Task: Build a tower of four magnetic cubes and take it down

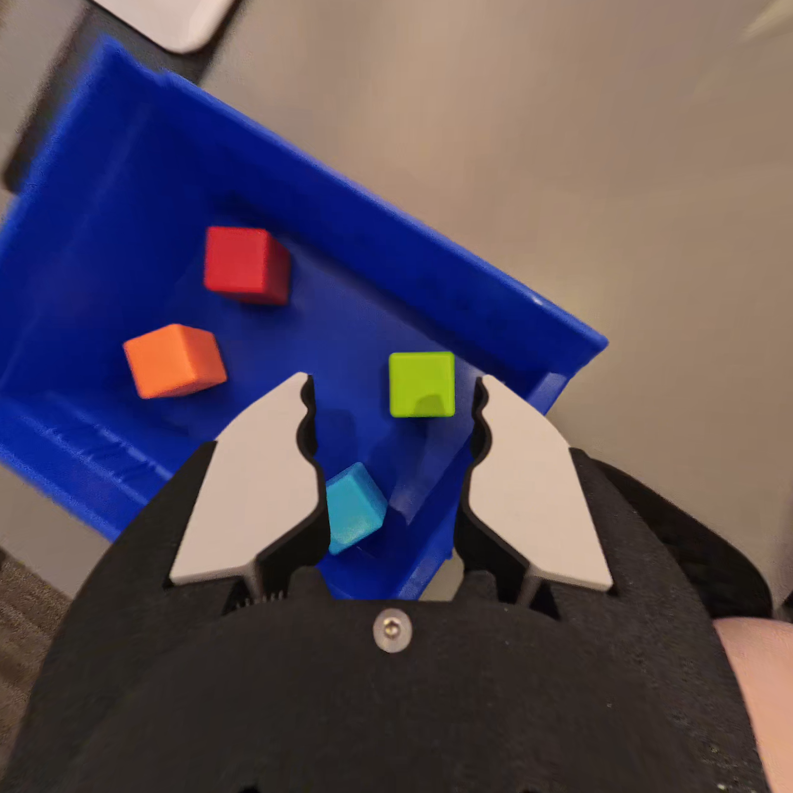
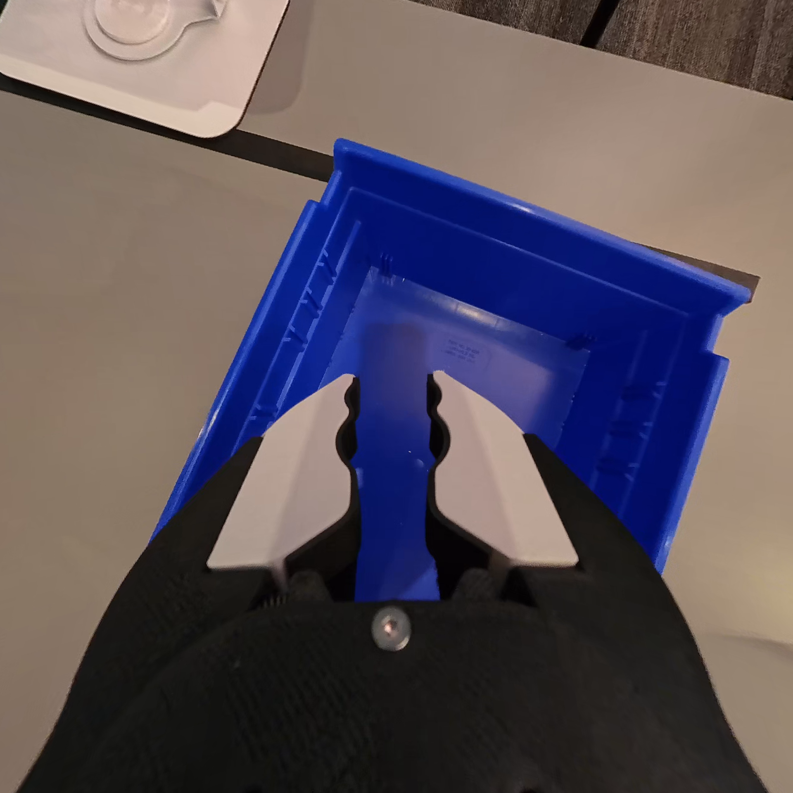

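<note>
In the left wrist view a blue bin (image 1: 107, 214) holds a red cube (image 1: 244, 264), an orange cube (image 1: 174, 360), a green cube (image 1: 422, 384) and a light blue cube (image 1: 354, 506), all lying apart on its floor. My left gripper (image 1: 392, 379) hangs open over the bin. The green cube shows between its fingertips, close to the right one. The light blue cube shows lower between the fingers. My right gripper (image 2: 391, 376) is open with a narrower gap and nothing in it. It hangs over a blue bin (image 2: 536, 240) in which no cubes show.
The bins stand on a grey table (image 2: 128, 300). A white tray (image 2: 206, 86) with a clear round item lies at the far left, past a dark gap in the table. Carpet shows beyond the table's far edge (image 2: 686, 38). A person's hand (image 1: 764, 686) holds the left gripper. Left tips to right tips: about 55 cm.
</note>
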A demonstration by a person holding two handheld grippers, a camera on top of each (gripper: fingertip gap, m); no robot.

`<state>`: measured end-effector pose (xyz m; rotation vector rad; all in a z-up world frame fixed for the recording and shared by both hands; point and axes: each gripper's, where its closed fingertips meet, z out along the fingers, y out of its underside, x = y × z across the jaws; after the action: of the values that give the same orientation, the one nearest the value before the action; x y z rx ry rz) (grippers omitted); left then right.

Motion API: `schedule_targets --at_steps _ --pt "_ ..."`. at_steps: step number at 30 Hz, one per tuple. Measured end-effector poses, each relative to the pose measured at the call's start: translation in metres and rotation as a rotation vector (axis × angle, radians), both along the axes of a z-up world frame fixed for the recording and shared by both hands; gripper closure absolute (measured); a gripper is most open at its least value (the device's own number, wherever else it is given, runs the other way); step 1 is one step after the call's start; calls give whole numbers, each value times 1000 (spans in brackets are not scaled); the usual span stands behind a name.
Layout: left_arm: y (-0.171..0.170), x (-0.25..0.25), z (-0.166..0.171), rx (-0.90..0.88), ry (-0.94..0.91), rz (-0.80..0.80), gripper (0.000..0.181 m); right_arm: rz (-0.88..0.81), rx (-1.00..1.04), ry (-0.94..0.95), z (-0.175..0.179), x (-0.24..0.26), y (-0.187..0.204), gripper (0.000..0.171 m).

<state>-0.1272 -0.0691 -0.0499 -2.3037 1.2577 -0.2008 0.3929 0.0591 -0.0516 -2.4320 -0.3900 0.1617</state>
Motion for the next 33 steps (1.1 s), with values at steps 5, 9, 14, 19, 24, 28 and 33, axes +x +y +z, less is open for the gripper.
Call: schedule_targets --at_steps 5,9,14,19,24,28,33 --pt "-7 4 -55 -258 167 3 99 -7 -2 10 1 4 -1 139" --pt "-5 -2 -80 -298 308 -8 98 -7 -7 20 1 6 -1 138" --pt "-4 1 -91 -328 357 -44 131 1 -18 23 -1 6 -1 138" --pt "6 -10 -60 -175 378 -12 132 12 -23 34 -2 4 -2 138" --pt "12 0 31 183 231 58 132 17 -35 47 -4 3 -2 138" --pt "-9 76 73 321 119 -137 132 23 -29 59 -1 1 -2 138" --pt "-3 179 40 251 220 -382 133 54 -24 49 2 -5 -4 138"
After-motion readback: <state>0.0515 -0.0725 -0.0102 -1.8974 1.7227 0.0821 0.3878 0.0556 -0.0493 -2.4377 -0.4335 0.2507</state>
